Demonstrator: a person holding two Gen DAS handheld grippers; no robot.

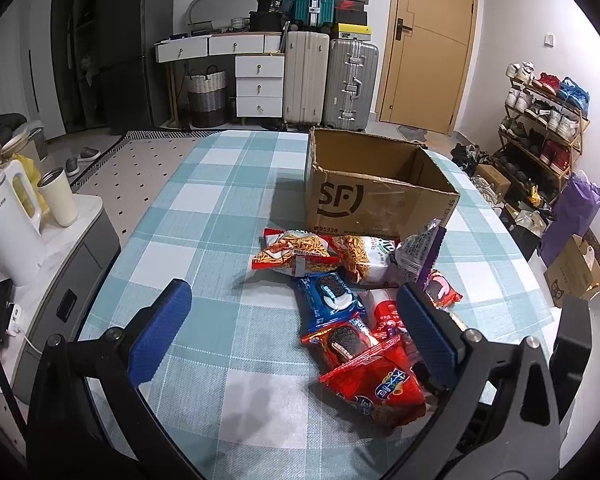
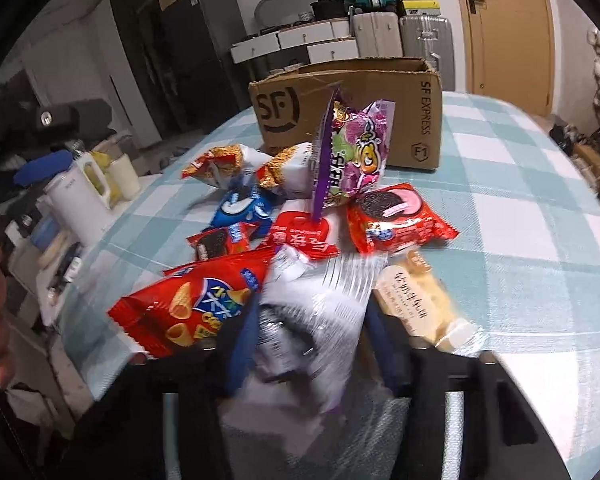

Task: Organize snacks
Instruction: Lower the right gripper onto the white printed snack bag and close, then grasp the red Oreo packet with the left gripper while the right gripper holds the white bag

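Observation:
A pile of snack packets lies on the checked tablecloth in front of an open SF cardboard box (image 1: 376,196), which also shows in the right wrist view (image 2: 352,116). My left gripper (image 1: 296,328) is open and empty, low over the pile, its right finger (image 1: 428,332) beside a red cone-snack bag (image 1: 376,392) and a blue Oreo packet (image 1: 332,300). My right gripper (image 2: 308,336) is shut on a silver-white packet (image 2: 316,312), blurred, just above the pile. Near it lie the red cone-snack bag (image 2: 188,308), a pink Oreo packet (image 2: 396,220), a purple candy bag (image 2: 352,152) and a cream wafer packet (image 2: 416,304).
A side cabinet with a white kettle (image 1: 8,224) and a cup (image 1: 60,196) stands left of the table. Suitcases (image 1: 328,80), drawers and a door are behind. A shoe rack (image 1: 540,132) and boxes stand at the right. The table edge (image 1: 112,272) curves at the left.

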